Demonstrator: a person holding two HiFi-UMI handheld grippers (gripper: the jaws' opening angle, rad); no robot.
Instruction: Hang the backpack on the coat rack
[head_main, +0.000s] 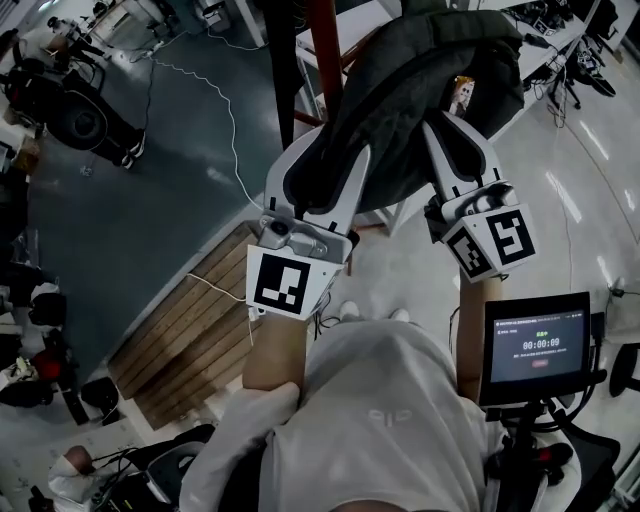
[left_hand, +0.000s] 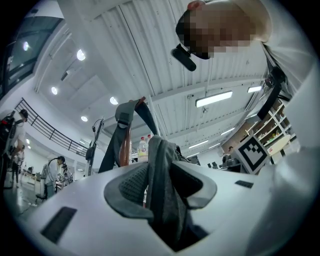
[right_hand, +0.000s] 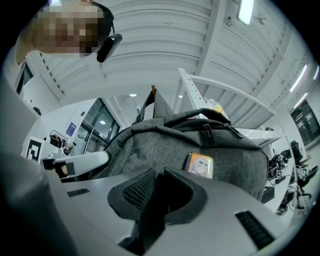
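Left hand-held gripper (head_main: 325, 165) is clamped on a fold of grey strap. In its own view (left_hand: 160, 185) the fabric fills the gap between the jaws.

Right hand-held gripper (head_main: 460, 140) is likewise closed on dark fabric at the pack's lower edge (right_hand: 157, 195).

Backpack (head_main: 420, 70) is held high between the two, off the floor and pressed close to the red-brown pole of the coat rack (head_main: 325, 50) on the far side.

Left gripper view: a dark strap loop (left_hand: 127, 112) rises beyond the jaws and drapes over a reddish tip of the rack. I cannot tell whether it is fully seated.

Right gripper view: the grey body shows a small picture tag (right_hand: 201, 165), with the zip uppermost.

Progress, as a judgement: lift done and pack brought to the rack, loop apparently at the peg. Left to do: confirm the loop bears the weight, then open both jaws and draw clear.
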